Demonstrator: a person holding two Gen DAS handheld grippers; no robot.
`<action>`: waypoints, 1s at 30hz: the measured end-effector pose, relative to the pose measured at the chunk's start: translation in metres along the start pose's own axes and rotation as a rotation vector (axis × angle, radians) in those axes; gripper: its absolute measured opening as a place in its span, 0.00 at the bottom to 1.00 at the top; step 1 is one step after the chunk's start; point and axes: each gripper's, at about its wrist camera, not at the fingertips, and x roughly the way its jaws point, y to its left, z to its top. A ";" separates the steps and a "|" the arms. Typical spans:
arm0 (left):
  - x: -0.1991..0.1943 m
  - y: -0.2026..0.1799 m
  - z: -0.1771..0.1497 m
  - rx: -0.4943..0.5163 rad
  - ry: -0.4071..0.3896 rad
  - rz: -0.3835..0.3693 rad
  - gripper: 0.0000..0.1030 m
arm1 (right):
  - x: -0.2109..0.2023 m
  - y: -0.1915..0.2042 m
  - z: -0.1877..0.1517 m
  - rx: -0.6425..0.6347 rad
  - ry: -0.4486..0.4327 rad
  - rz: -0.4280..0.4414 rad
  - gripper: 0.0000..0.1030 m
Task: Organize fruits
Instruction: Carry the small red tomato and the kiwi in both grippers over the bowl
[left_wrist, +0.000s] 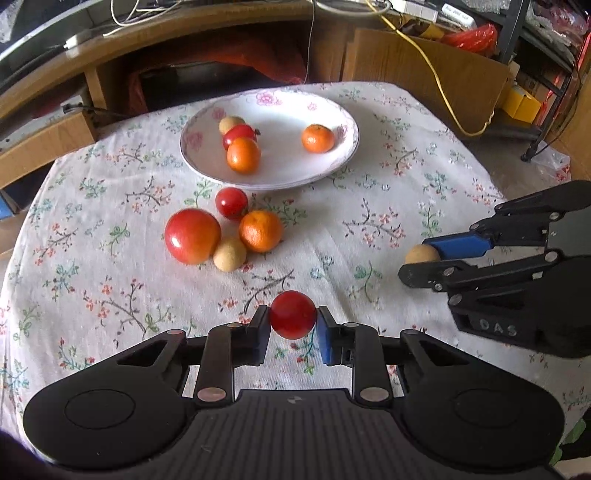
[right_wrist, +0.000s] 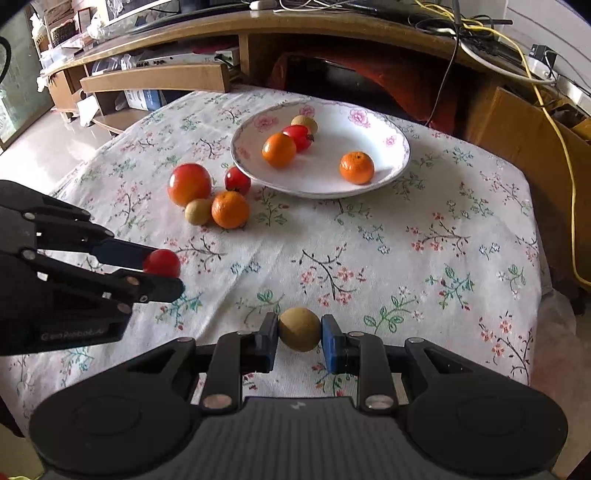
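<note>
Left gripper (left_wrist: 292, 325): closed on one small red fruit (left_wrist: 292, 314), pads pressing both its sides, at 6 o'clock on the table
Right gripper (right_wrist: 299, 334): clamped on one tan round fruit (right_wrist: 299, 329), at 4 o'clock from the left gripper
Plate (left_wrist: 332, 162): one, white with pink flowers on its rim, at 12 o'clock on the table
Fruits in plate: four, namely two oranges (left_wrist: 243, 155) (left_wrist: 317, 138), one red fruit (left_wrist: 238, 134), one tan fruit (left_wrist: 231, 123); three cluster at the plate's 9 o'clock, one orange sits alone at 3 o'clock
Loose cluster: four fruits at 7 o'clock from the plate, touching or nearly so: one large red apple (left_wrist: 192, 236), one small red fruit (left_wrist: 231, 203), one orange (left_wrist: 260, 230), one tan fruit (left_wrist: 229, 254)
Total fruits: ten
Tablecloth (left_wrist: 369, 221): white with floral print
</note>
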 end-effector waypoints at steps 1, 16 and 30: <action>-0.001 0.000 0.001 -0.002 -0.004 0.000 0.33 | 0.000 0.001 0.001 -0.001 -0.004 0.000 0.26; -0.003 -0.001 0.014 -0.018 -0.031 -0.006 0.33 | -0.007 0.004 0.017 0.012 -0.044 0.005 0.26; -0.008 0.001 0.020 -0.029 -0.055 -0.004 0.30 | -0.011 0.008 0.027 0.025 -0.072 0.012 0.26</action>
